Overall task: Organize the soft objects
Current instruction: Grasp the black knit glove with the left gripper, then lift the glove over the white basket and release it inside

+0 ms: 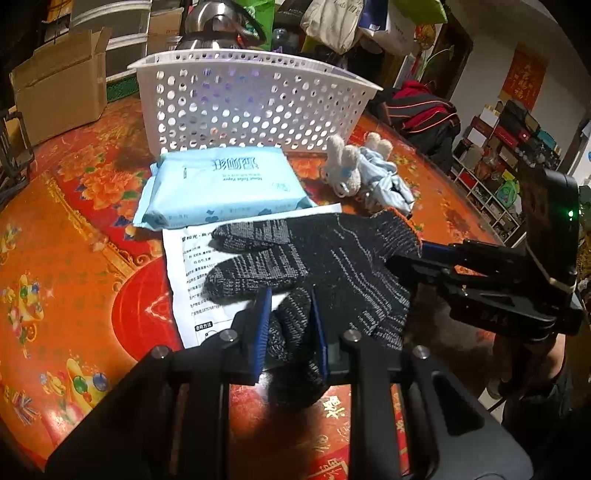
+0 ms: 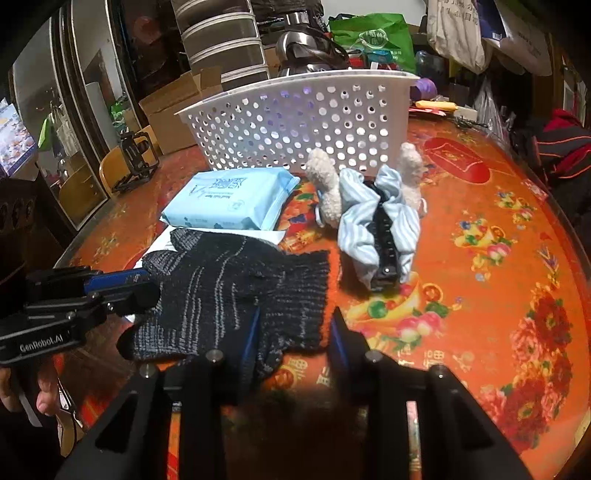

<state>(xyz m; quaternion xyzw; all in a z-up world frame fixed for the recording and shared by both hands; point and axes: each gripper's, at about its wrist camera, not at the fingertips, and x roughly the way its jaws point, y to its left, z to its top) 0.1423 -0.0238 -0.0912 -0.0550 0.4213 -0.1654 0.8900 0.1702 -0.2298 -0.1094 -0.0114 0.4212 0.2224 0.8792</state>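
A black knit glove (image 1: 325,258) (image 2: 236,288) lies on the table, partly over a white printed sheet (image 1: 192,280). My left gripper (image 1: 290,325) is shut on one finger of the glove; it shows from the side in the right wrist view (image 2: 122,284). My right gripper (image 2: 293,332) is open around the glove's cuff edge; in the left wrist view (image 1: 413,258) it reaches the cuff. A light blue wipes pack (image 1: 221,184) (image 2: 232,203) and a plush bunny hair clip with striped blue cloth (image 1: 365,170) (image 2: 373,214) lie before a white perforated basket (image 1: 251,107) (image 2: 306,122).
The round table has a red-orange flowered cover (image 2: 498,240). Cardboard boxes (image 1: 59,88) stand at the back left. A black metal frame (image 2: 135,162) sits at the left edge. A metal kettle (image 1: 214,26) and bags stand behind the basket. Clothes (image 1: 424,110) are piled at the right.
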